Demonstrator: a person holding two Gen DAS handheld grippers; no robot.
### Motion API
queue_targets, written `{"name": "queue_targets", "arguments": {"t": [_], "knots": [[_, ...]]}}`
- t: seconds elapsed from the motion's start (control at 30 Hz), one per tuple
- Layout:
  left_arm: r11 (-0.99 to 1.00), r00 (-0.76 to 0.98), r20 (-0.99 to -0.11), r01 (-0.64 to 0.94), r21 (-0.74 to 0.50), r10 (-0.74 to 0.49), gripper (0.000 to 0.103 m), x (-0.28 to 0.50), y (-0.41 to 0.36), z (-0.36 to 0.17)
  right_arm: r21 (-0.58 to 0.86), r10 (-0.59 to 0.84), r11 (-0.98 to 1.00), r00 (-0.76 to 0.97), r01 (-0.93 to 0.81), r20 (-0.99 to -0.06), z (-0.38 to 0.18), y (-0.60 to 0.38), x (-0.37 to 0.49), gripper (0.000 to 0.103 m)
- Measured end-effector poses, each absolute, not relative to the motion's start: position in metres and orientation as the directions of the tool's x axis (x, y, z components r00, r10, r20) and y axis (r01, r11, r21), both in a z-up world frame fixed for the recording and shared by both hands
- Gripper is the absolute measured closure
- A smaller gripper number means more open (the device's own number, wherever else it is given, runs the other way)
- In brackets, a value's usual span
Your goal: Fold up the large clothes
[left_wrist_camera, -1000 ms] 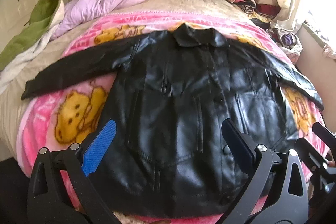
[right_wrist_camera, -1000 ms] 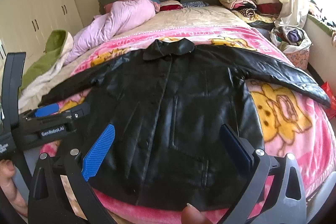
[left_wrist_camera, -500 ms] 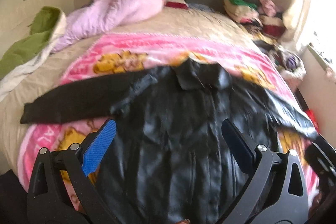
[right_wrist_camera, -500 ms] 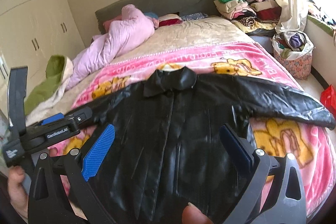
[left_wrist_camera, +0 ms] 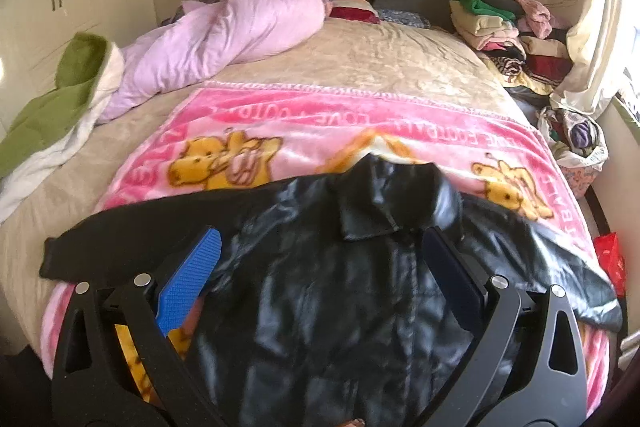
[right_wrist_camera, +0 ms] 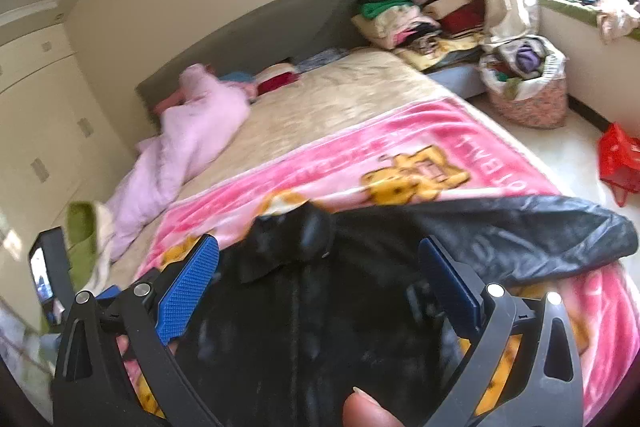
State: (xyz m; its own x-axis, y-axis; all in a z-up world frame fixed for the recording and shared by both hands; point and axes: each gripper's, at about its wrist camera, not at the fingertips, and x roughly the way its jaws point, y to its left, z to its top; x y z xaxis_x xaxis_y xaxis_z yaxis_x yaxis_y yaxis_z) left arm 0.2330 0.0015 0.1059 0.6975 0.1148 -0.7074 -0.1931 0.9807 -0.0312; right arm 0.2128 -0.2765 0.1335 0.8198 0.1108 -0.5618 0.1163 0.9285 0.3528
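two grippers, left (left_wrist_camera: 320, 267) and right (right_wrist_camera: 318, 271), jaws released over glossy black leather jacket (left_wrist_camera: 340, 307); fuzzy pink blanket (left_wrist_camera: 320, 123)

- the black leather jacket (left_wrist_camera: 320, 287) runs off the bottom edge of the left wrist view, so its hem is cut off; the left gripper's (left_wrist_camera: 320, 269) frame covers parts of its front.
- in the right wrist view the jacket's collar and front are smeared by blur; buttons cannot be made out.
- the pink blanket (left_wrist_camera: 360, 131) under the jacket is partly hidden by it, its lettering only partly legible.
- a fingertip (right_wrist_camera: 370, 409) below the jacket is cropped by the bottom edge.
- left of the jacket, the other gripper shows only as a sliver at the frame edge.
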Motion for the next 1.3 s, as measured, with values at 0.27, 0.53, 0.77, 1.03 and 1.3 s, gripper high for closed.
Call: {"name": "queue_targets", "arguments": {"t": [0.27, 0.53, 0.77, 1.03, 1.3], "knots": [[0.995, 0.687, -0.725, -0.098, -0.027, 0.048, 0.008, 0.265, -0.027, 0.076, 0.343, -0.037, 0.884, 0.779, 0.318, -0.626, 0.09, -0.328, 0.236, 0.004], [0.994, 0.642, -0.767, -0.093, -0.058, 0.015, 0.008, 0.287, -0.026, 0.033, 0.348, -0.158, 0.771, 0.69, 0.533, -0.707, 0.031, -0.39, 0.244, 0.004], [0.998, 0.589, -0.808, -0.055, -0.027, 0.01, 0.008, 0.297, -0.052, -0.01, 0.328, -0.275, 0.629, 0.596, 0.705, -0.754, -0.011, -0.447, 0.22, 0.004], [0.999, 0.532, -0.847, -0.03, -0.019, 0.0, 0.008, 0.304, -0.066, -0.049, 0.372, -0.247, 0.473, 0.526, 0.799, -0.814, -0.066, -0.5, 0.191, 0.004], [1.0, 0.534, -0.846, -0.022, -0.017, -0.003, 0.008, 0.299, -0.068, -0.048, 0.388, -0.19, 0.424, 0.499, 0.818, -0.846, -0.101, -0.519, 0.209, 0.004]]}}
